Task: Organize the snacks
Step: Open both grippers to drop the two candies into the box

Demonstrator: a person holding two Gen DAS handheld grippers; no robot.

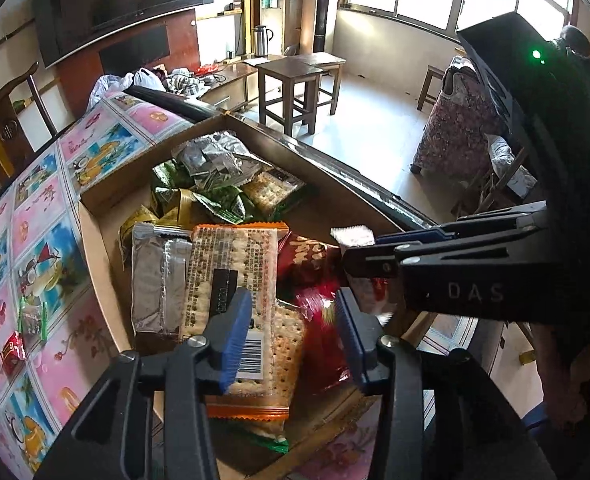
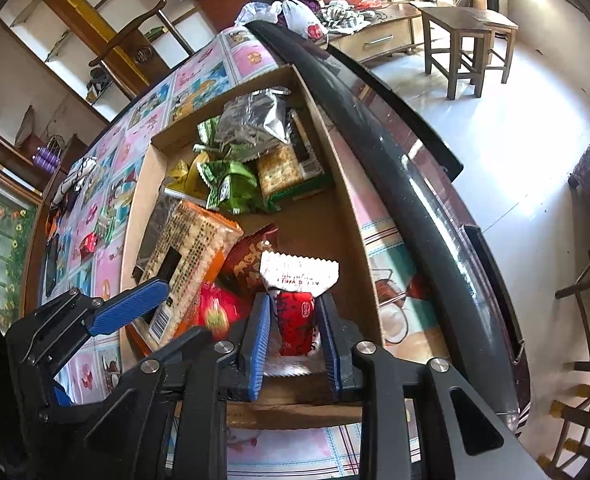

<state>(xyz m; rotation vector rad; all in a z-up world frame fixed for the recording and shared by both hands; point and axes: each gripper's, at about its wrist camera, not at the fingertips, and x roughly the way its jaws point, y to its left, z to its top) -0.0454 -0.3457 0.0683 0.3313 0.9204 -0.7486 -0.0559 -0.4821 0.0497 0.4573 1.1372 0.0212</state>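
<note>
Left wrist view: the left gripper [image 1: 291, 332] hangs over the box [image 1: 95, 240] with its fingers spread, nothing pinched — the cracker pack [image 1: 235, 276] lies loose beneath them on the red bag [image 1: 319, 320]. Lift straight up so a pad does not drag it.

Right wrist view: the right gripper [image 2: 293, 340] pinches a small red packet [image 2: 295, 320] over the near end of the box. Best to lower it into the bare floor beside the pile, then let go — not from height.
</note>
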